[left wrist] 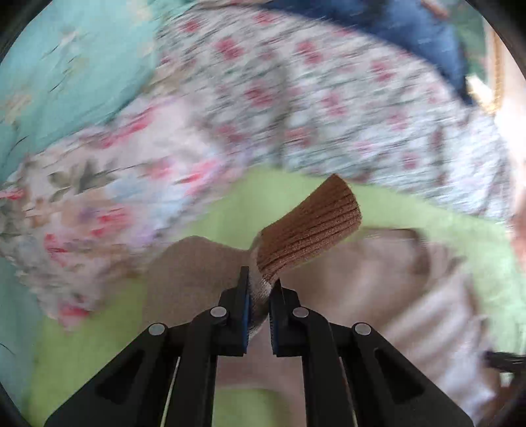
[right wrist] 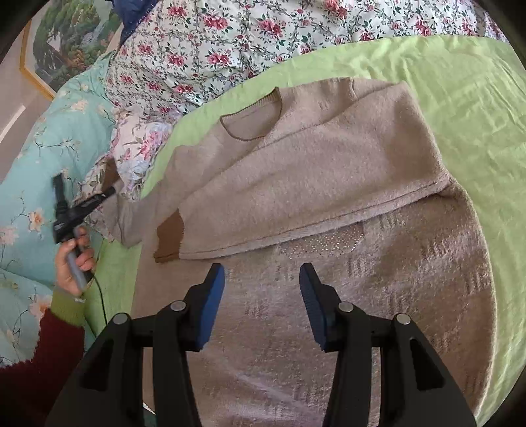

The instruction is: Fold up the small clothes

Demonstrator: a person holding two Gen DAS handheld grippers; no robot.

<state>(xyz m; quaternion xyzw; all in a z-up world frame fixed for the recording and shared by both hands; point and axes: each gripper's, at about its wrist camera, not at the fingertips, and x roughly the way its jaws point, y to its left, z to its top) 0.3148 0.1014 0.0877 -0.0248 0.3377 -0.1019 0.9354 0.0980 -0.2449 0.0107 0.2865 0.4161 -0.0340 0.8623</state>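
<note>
A beige knitted sweater (right wrist: 312,170) lies on a light green sheet (right wrist: 460,98), its right side folded across the body, neckline at the far side. One brown ribbed cuff (right wrist: 171,238) rests on the folded panel. My left gripper (left wrist: 261,282) is shut on the other sleeve just behind its brown ribbed cuff (left wrist: 312,223), lifted off the bed; this view is motion-blurred. The left gripper also shows in the right wrist view (right wrist: 108,192), at the sweater's left edge. My right gripper (right wrist: 263,279) is open and empty above the sweater's lower body.
A floral quilt (right wrist: 230,42) is bunched along the far side of the bed. A teal flowered cover (right wrist: 42,138) lies at the left. A framed picture (right wrist: 65,42) hangs on the wall. A dark blue cloth (left wrist: 411,29) lies beyond the quilt.
</note>
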